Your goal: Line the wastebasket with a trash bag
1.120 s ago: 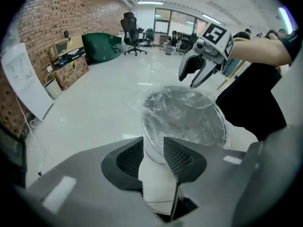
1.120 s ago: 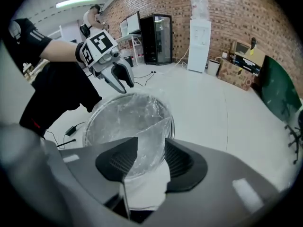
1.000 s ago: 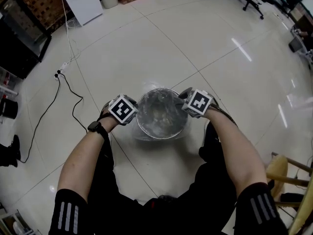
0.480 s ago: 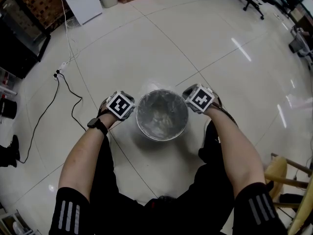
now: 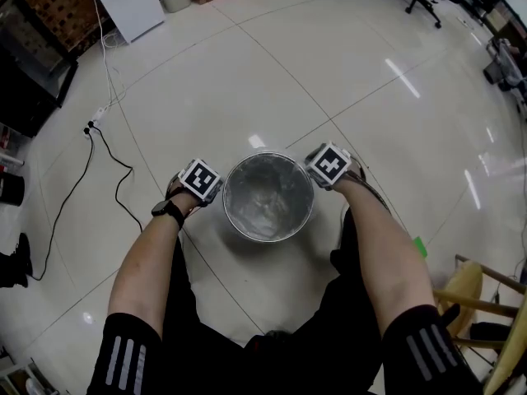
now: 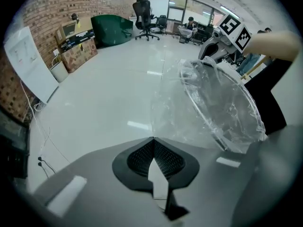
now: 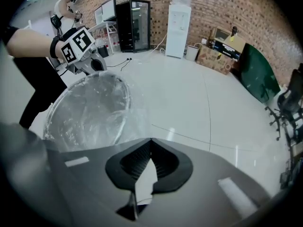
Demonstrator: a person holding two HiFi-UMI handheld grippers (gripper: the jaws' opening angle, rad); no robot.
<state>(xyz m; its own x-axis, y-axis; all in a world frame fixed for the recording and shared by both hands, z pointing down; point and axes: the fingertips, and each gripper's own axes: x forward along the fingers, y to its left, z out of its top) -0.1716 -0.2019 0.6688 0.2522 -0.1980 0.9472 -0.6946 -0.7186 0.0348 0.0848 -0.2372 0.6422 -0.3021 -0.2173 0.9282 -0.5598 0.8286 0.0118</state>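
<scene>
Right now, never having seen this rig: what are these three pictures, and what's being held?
There is no robot here: a person holds a two-jaw gripper in each hand. The head view looks down from the person's head. The other two views ride on the left gripper and the right gripper, looking along their jaws. On the glossy white tiled floor stands a round grey wastebasket with a clear plastic trash bag draped over its rim. One gripper sits at each side of it. Both sets of jaws are shut; whether they pinch the thin film I can't tell.
</scene>
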